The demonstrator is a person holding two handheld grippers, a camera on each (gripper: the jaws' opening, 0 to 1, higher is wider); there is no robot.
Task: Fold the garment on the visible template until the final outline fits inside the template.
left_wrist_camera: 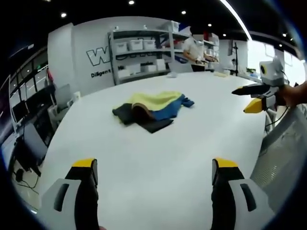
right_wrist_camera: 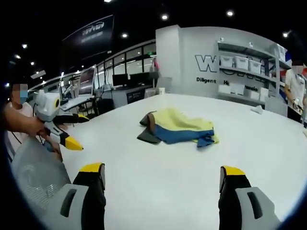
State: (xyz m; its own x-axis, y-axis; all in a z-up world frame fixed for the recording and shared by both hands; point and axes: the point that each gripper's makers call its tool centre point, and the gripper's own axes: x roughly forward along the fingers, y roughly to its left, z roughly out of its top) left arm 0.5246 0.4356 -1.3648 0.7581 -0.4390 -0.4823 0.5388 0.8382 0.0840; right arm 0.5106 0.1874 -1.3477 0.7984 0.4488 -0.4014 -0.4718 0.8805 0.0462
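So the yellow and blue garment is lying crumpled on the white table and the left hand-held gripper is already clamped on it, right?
Not quite. The garment does lie crumpled on the white table, but the left hand-held gripper isn't clamped on it. The left gripper view shows its jaws open and empty, well short of the cloth. The right hand-held gripper is open too.

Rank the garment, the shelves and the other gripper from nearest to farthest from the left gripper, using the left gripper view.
1. Garment, centre of the table, crumpled.
2. Right gripper, off to the right at the table edge.
3. Shelves, against the back wall.
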